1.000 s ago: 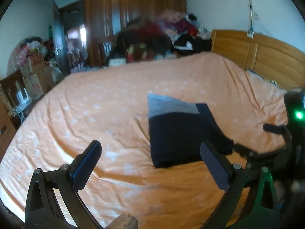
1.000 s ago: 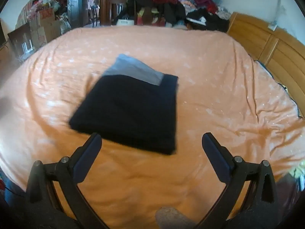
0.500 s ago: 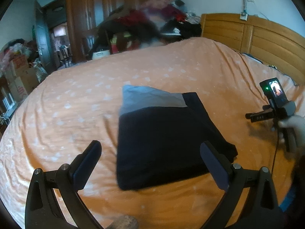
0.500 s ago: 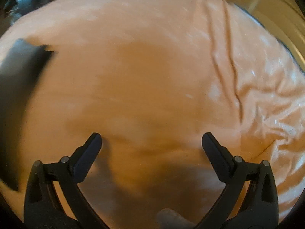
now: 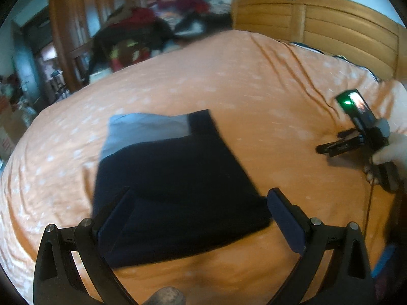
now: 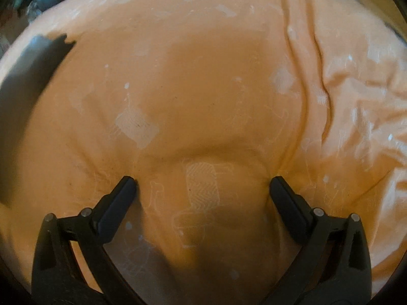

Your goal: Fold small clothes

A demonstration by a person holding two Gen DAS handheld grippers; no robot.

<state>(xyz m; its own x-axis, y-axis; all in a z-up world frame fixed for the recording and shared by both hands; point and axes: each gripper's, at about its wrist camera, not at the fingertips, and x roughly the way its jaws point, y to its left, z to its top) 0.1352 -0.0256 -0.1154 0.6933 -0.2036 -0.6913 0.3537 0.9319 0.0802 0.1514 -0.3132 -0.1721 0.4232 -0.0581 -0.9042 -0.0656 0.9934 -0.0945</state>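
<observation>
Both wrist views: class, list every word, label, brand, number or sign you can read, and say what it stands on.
No text can be read in either view.
Right gripper: pale marks on its side, too blurred to read.
Cardboard box: red print, too blurred to read.
Bedsheet: woven patches only, no lettering.

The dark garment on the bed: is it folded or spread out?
Folded. The dark garment lies as a compact rectangle with straight edges on the orange bedspread, a grey band at its far end.
</observation>
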